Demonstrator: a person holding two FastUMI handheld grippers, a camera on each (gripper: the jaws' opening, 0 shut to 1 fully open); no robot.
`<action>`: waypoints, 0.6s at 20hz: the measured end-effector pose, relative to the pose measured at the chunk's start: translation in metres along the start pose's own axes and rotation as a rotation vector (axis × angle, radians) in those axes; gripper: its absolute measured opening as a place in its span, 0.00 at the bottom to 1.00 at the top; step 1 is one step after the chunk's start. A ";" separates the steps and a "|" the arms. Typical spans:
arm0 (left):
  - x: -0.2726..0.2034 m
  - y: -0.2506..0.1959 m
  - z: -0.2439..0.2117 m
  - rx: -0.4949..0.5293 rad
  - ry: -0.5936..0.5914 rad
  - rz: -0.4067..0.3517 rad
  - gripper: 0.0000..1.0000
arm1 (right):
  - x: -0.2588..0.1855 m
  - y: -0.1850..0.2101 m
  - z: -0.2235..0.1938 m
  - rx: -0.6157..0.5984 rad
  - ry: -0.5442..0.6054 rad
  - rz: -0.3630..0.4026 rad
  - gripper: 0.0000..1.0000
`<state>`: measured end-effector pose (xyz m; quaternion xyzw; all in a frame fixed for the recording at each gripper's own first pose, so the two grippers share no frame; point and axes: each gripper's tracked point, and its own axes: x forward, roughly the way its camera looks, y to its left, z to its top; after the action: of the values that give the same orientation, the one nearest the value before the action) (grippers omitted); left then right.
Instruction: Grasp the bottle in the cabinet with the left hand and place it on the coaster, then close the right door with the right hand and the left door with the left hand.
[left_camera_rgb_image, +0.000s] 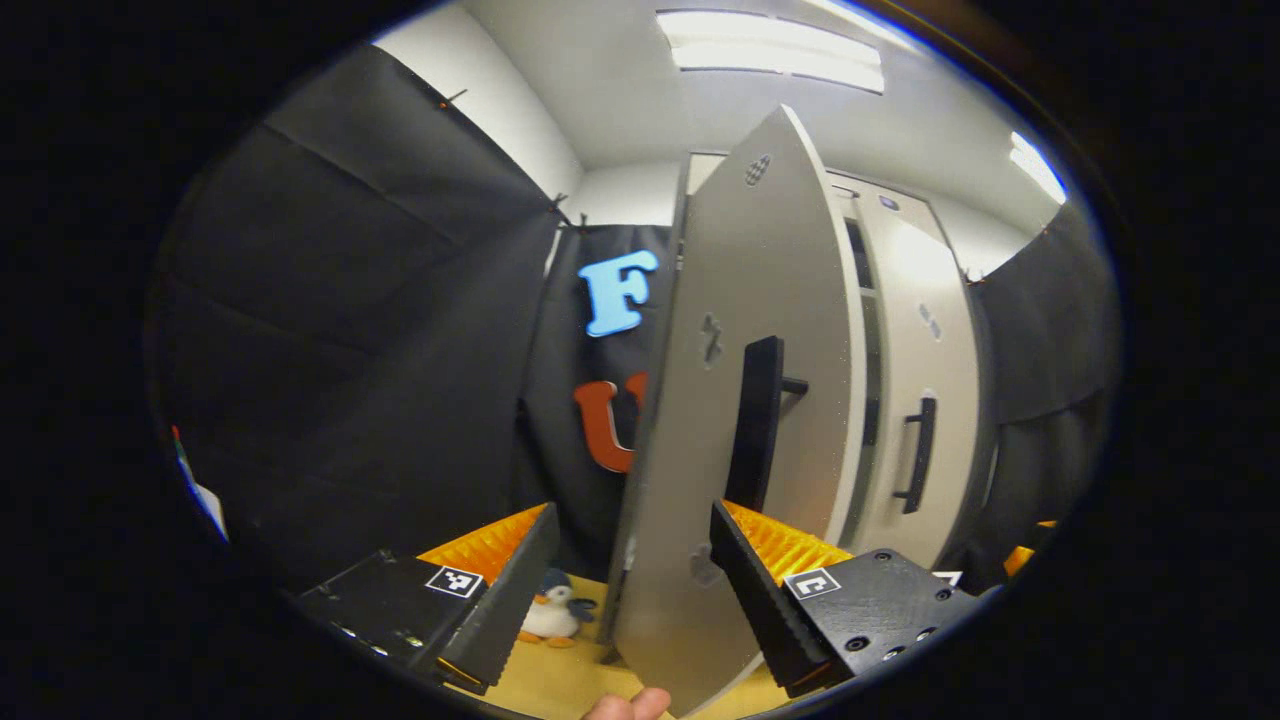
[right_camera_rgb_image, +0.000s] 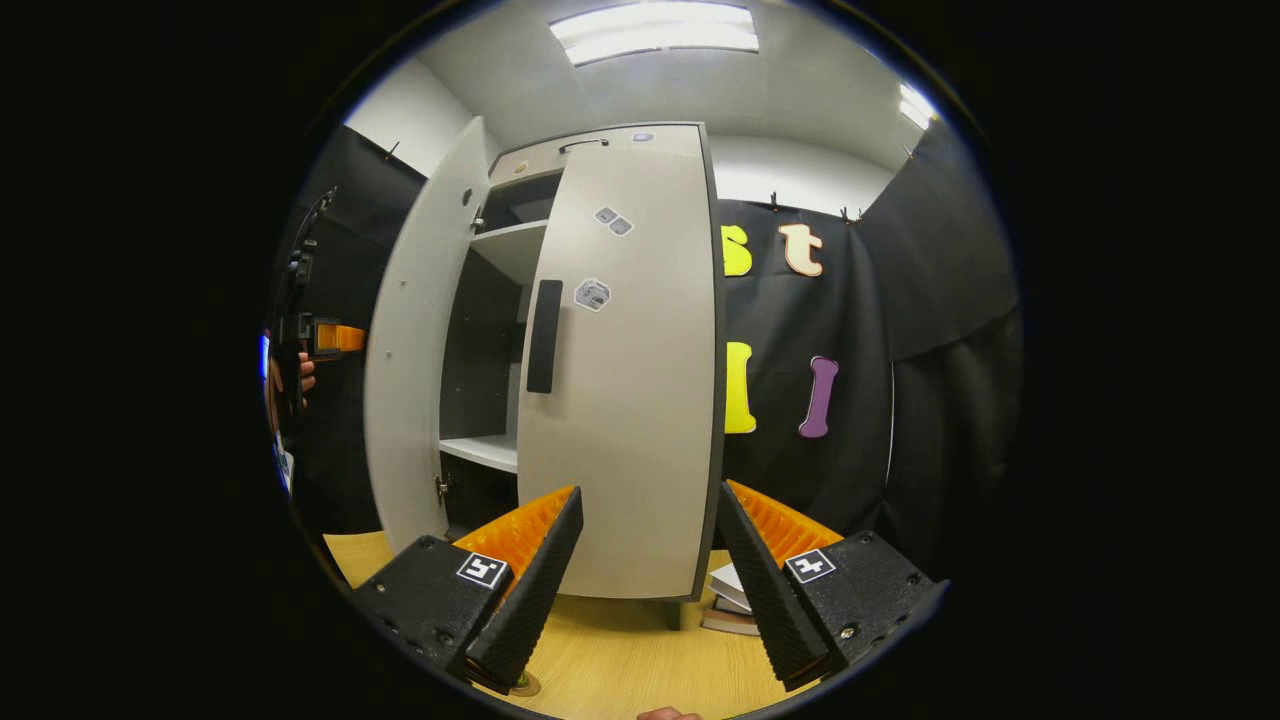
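The cabinet (right_camera_rgb_image: 600, 360) stands on the wooden counter (right_camera_rgb_image: 620, 650) with its right door (right_camera_rgb_image: 630, 400) shut and its left door (left_camera_rgb_image: 740, 400) swung half open. I cannot see the bottle or tell where it sits. My left gripper (left_camera_rgb_image: 620, 590) has its fingers spread wide astride the left door's edge without gripping it, and my right gripper (right_camera_rgb_image: 650, 590) hangs wide open and empty before the right door, near a small penguin toy (left_camera_rgb_image: 550, 610) and stacked books (right_camera_rgb_image: 730, 600).
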<state>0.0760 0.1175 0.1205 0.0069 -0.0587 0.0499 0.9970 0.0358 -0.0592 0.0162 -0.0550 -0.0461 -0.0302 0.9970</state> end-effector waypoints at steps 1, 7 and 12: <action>0.000 -0.009 0.001 -0.009 0.004 -0.021 0.99 | -0.002 -0.004 -0.001 0.000 0.000 -0.007 0.83; 0.003 -0.022 -0.001 -0.028 -0.002 -0.046 0.99 | -0.021 -0.019 -0.002 0.002 0.016 -0.057 0.83; 0.000 -0.019 0.000 0.049 -0.035 -0.013 1.00 | -0.023 -0.021 -0.003 0.017 0.020 -0.061 0.83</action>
<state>0.0779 0.0984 0.1206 0.0328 -0.0747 0.0447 0.9957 0.0115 -0.0787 0.0131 -0.0446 -0.0381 -0.0606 0.9964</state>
